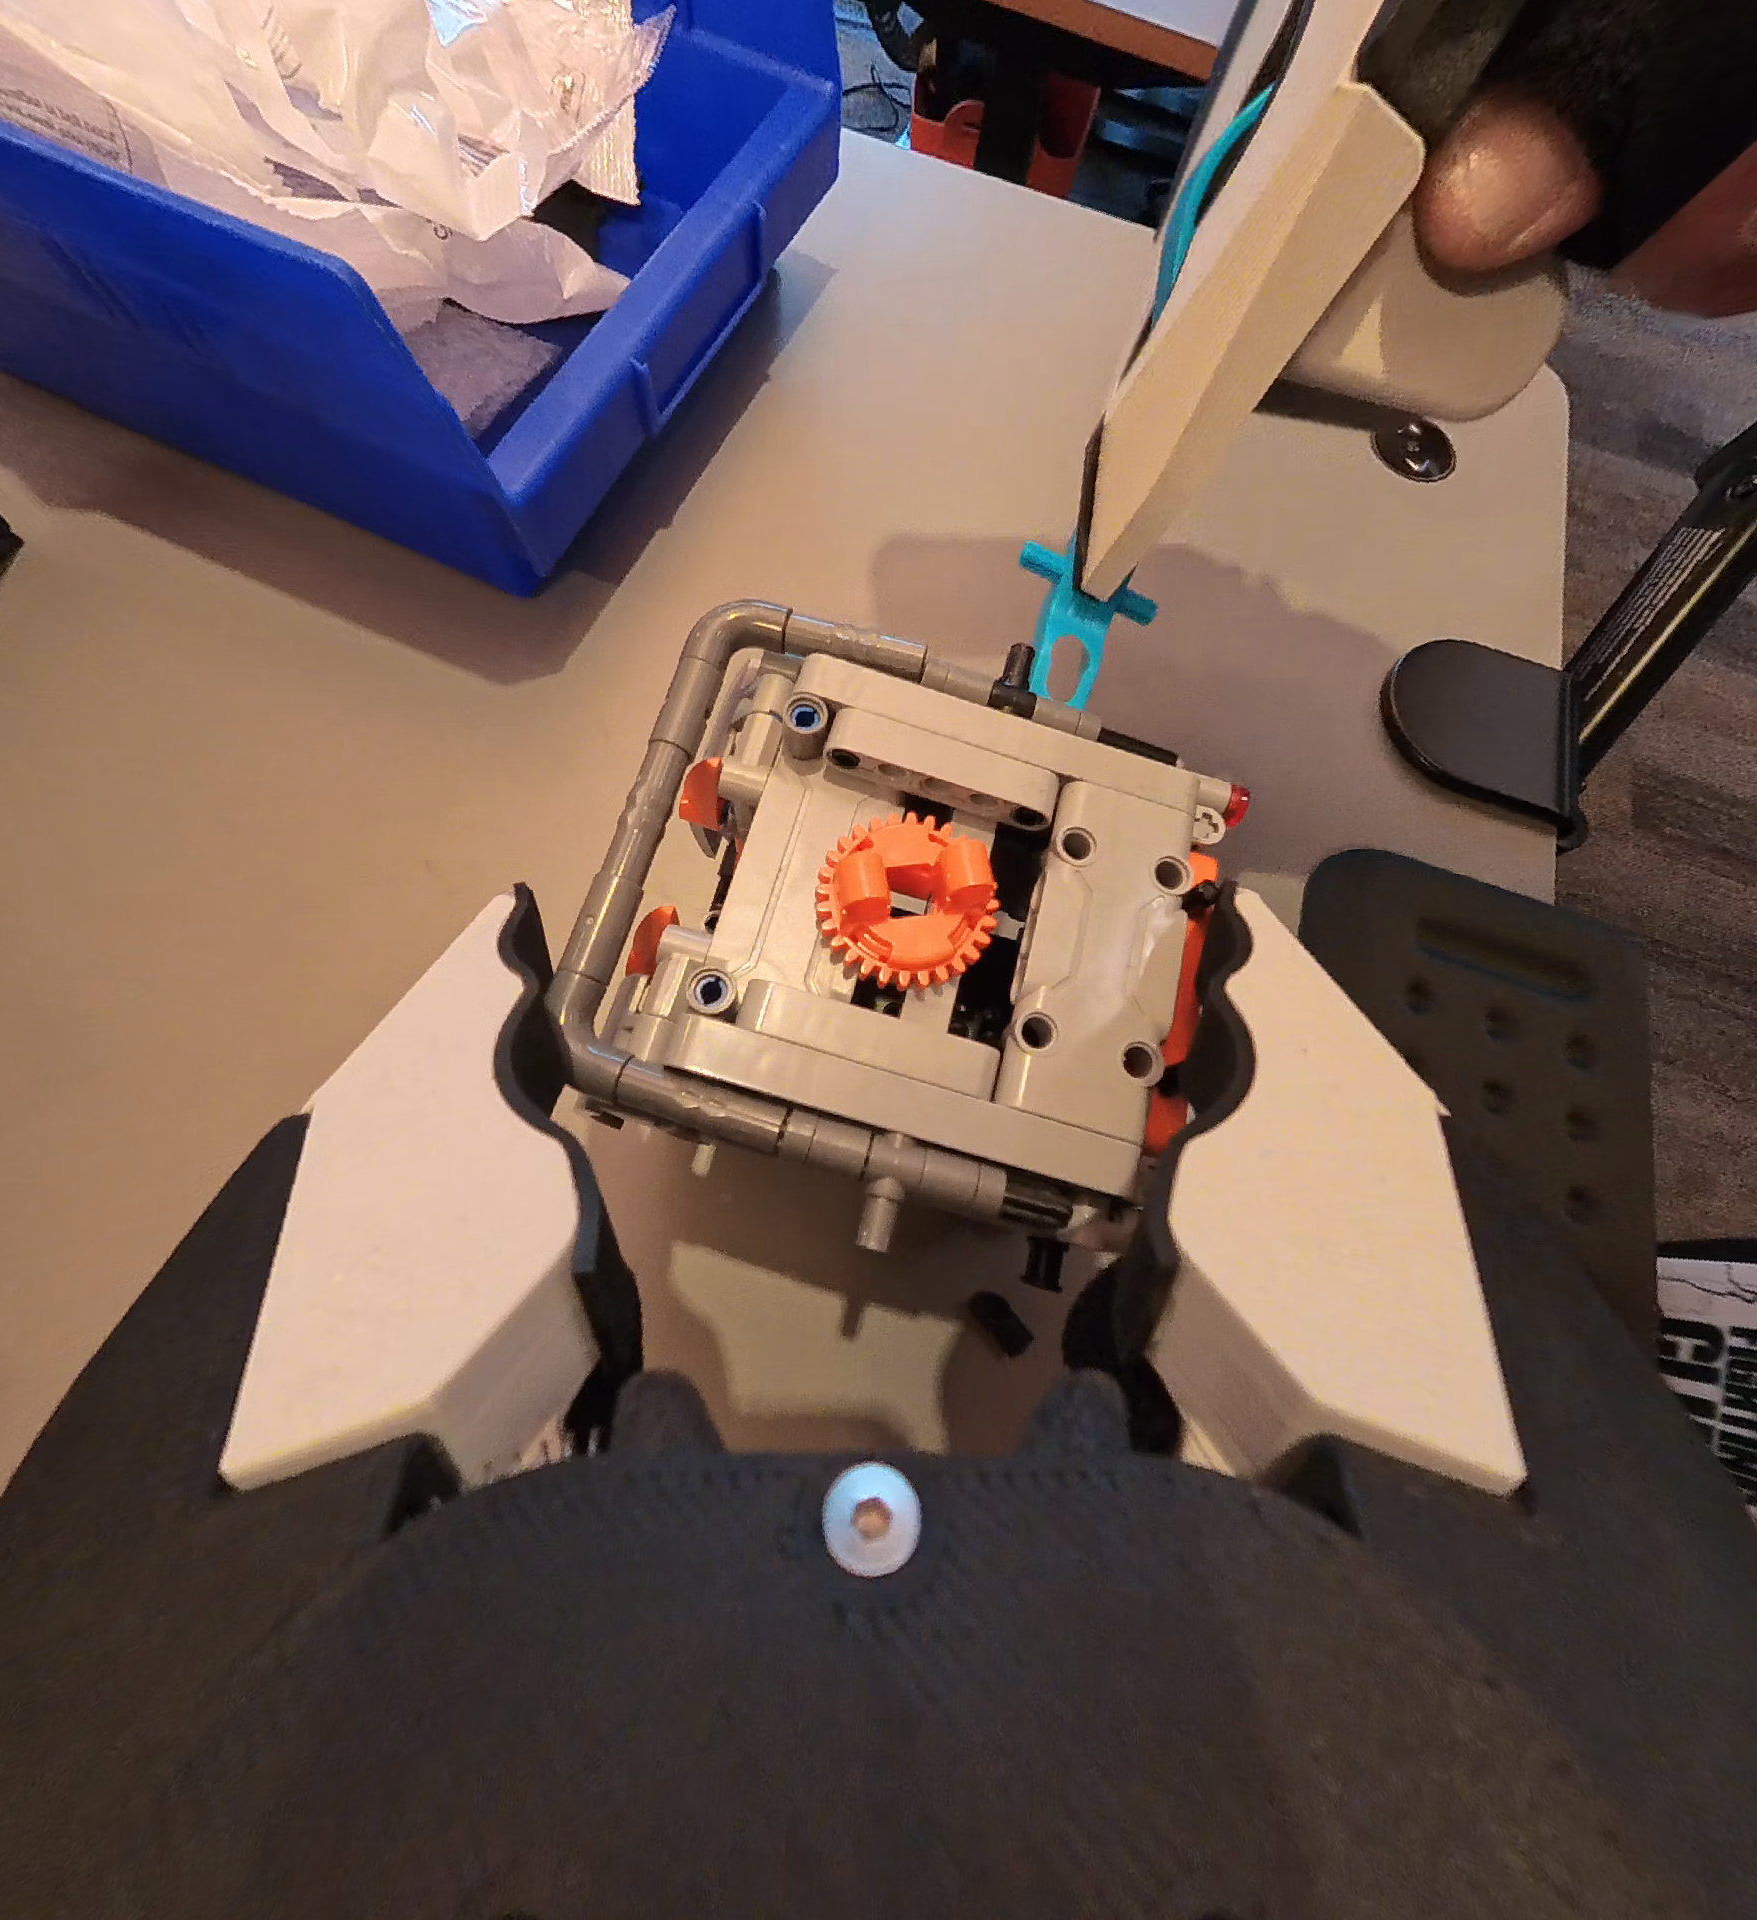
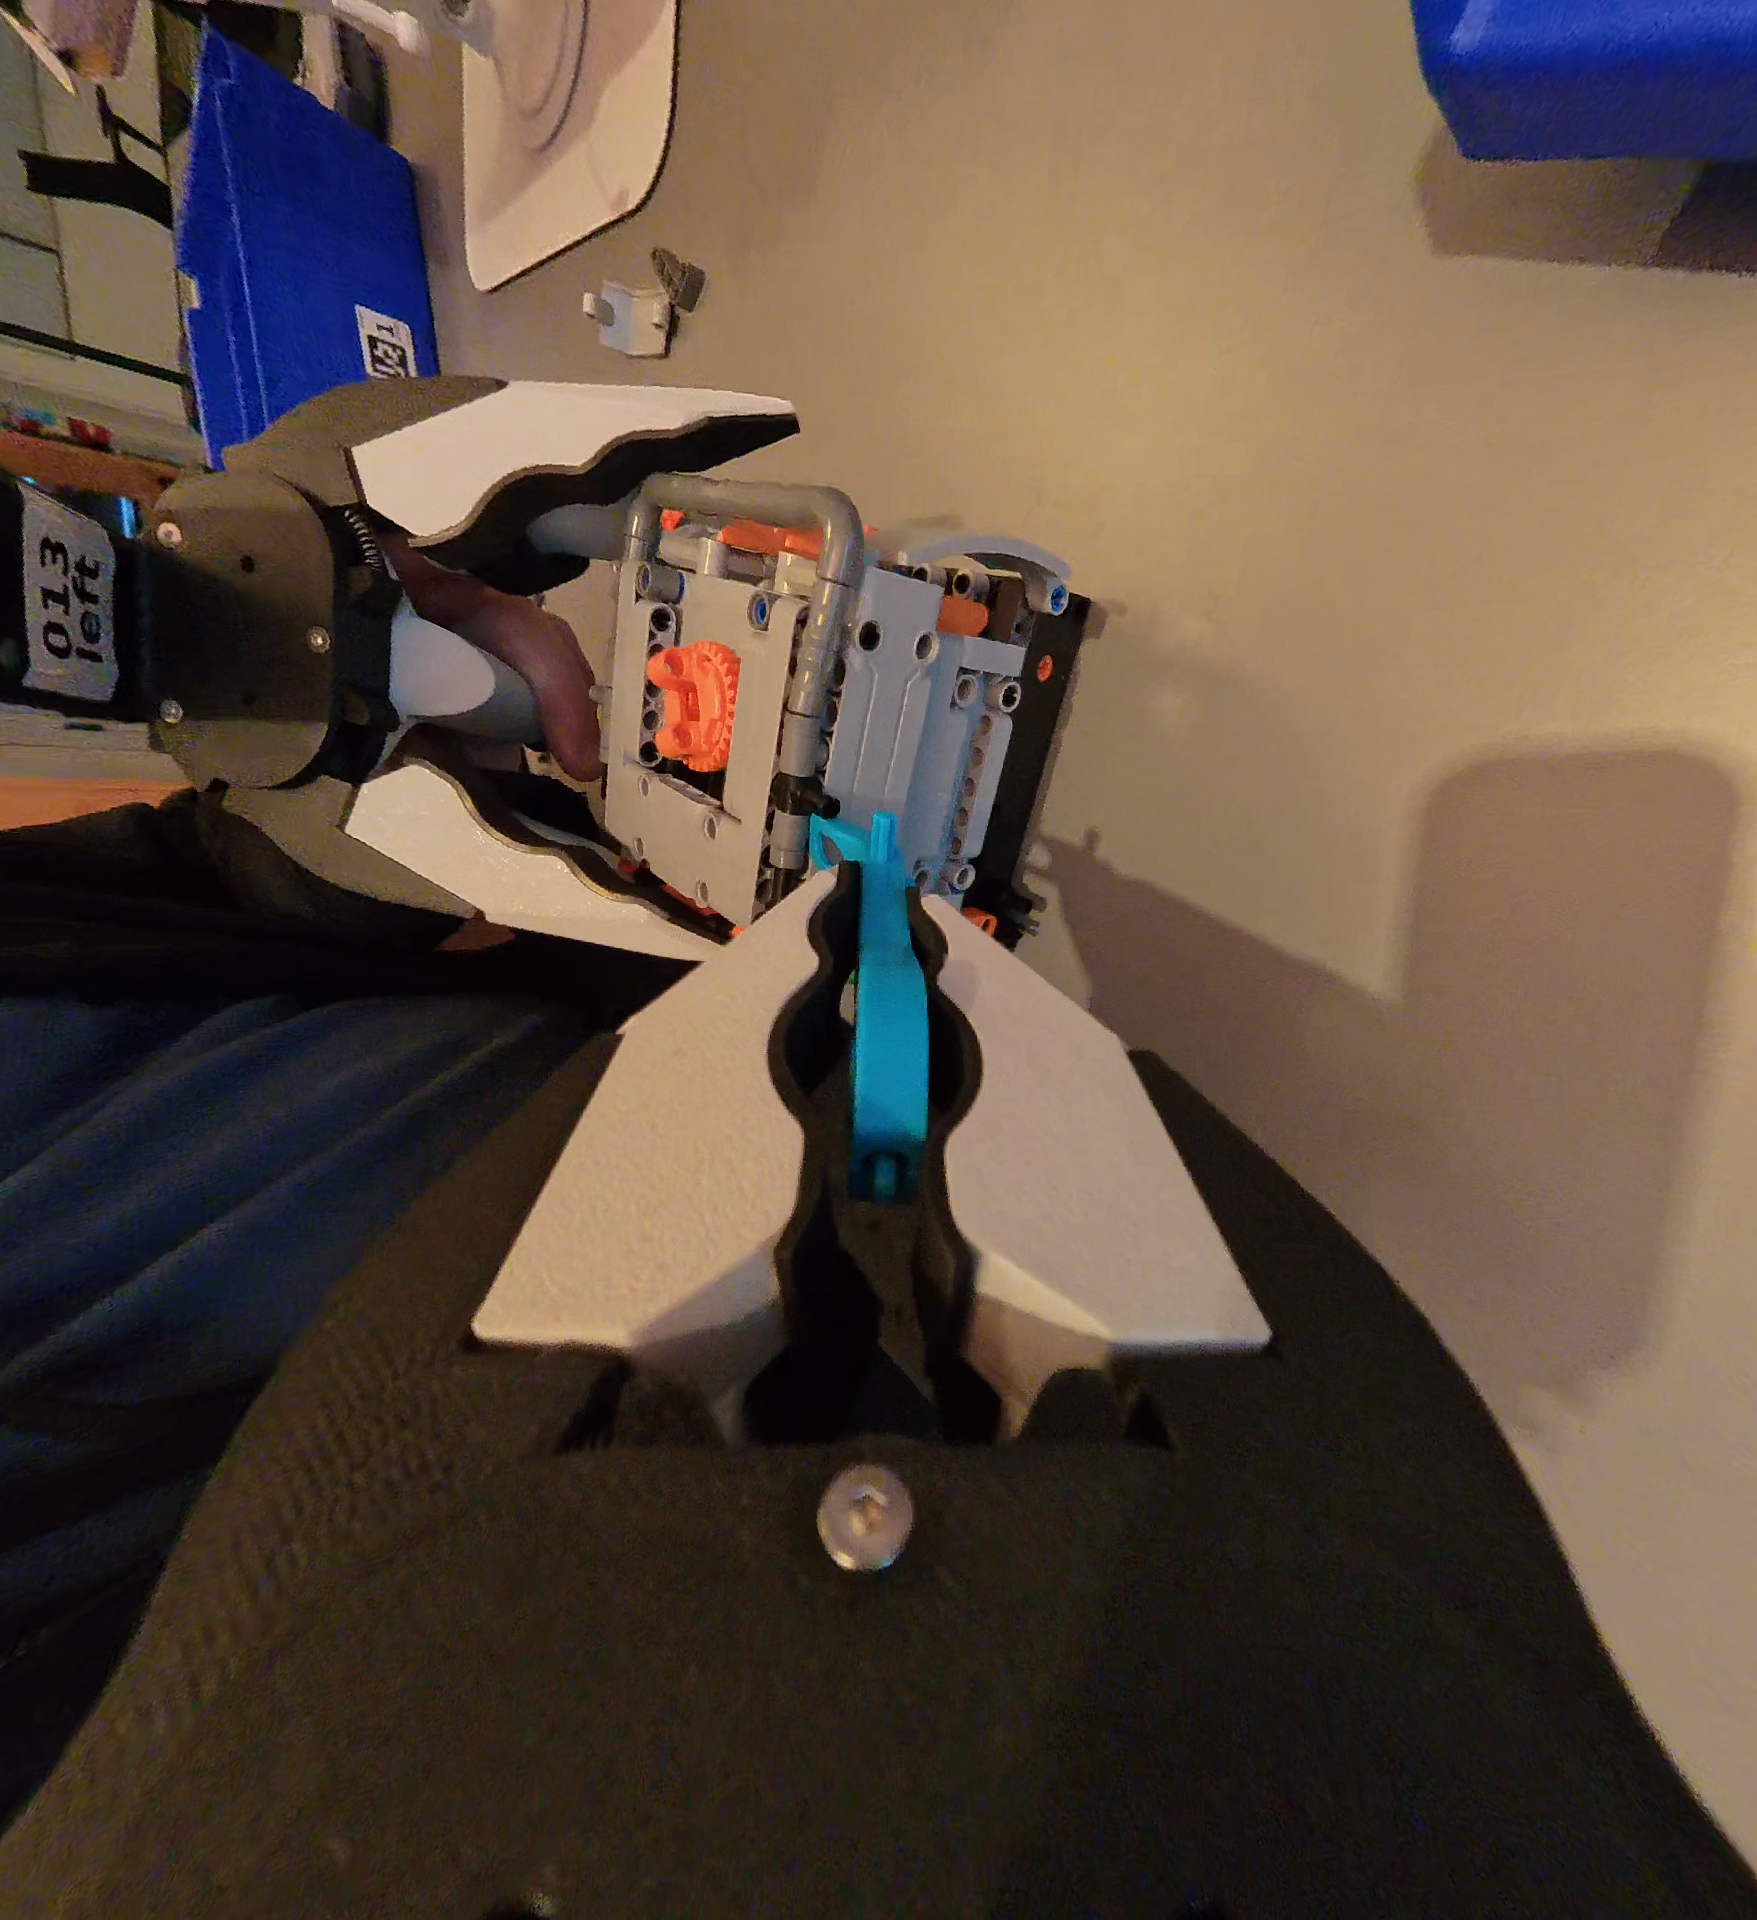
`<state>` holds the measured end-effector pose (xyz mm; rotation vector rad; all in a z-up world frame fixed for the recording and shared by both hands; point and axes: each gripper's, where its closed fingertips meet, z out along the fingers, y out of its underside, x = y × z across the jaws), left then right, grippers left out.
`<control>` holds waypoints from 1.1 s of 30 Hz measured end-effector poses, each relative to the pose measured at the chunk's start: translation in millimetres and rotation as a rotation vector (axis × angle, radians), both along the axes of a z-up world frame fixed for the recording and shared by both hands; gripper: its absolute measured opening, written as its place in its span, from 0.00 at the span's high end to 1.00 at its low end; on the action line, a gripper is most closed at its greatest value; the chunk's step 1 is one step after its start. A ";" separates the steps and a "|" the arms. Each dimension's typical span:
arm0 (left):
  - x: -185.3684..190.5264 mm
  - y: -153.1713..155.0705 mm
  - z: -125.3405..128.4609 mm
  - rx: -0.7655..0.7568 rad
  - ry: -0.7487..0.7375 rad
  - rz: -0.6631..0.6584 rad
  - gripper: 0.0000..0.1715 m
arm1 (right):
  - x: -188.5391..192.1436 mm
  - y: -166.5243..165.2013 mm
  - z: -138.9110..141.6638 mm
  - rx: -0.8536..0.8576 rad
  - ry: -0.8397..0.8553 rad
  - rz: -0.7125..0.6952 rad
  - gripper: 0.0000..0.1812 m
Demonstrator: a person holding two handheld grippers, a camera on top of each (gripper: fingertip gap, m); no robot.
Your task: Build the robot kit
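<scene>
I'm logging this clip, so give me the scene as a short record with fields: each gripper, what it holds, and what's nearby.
left gripper: shut on grey brick assembly, fingers at its two sides
assembly detail: orange gear on the face toward the left wrist camera
right gripper: shut on turquoise part
turquoise part: its tip meets the assembly's far edge
surface: grey table
nearby: blue bin holding crumpled plastic bags

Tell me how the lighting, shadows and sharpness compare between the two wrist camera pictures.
Left wrist view: even, neutral light, sharp on the grey brick assembly, soft shadows on the table, edges bowed by the wide lens. Right wrist view: dimmer, warmer cast, turned sideways, heavier shadows on the table, blurred blue bin, teal piece fairly crisp.
</scene>
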<state>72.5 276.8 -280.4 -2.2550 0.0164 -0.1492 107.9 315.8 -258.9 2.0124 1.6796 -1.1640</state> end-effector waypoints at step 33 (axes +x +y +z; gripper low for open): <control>-2.6 0.4 -0.4 0.023 0.011 0.015 0.28 | 4.6 -4.8 -2.0 -0.112 0.006 -0.084 0.98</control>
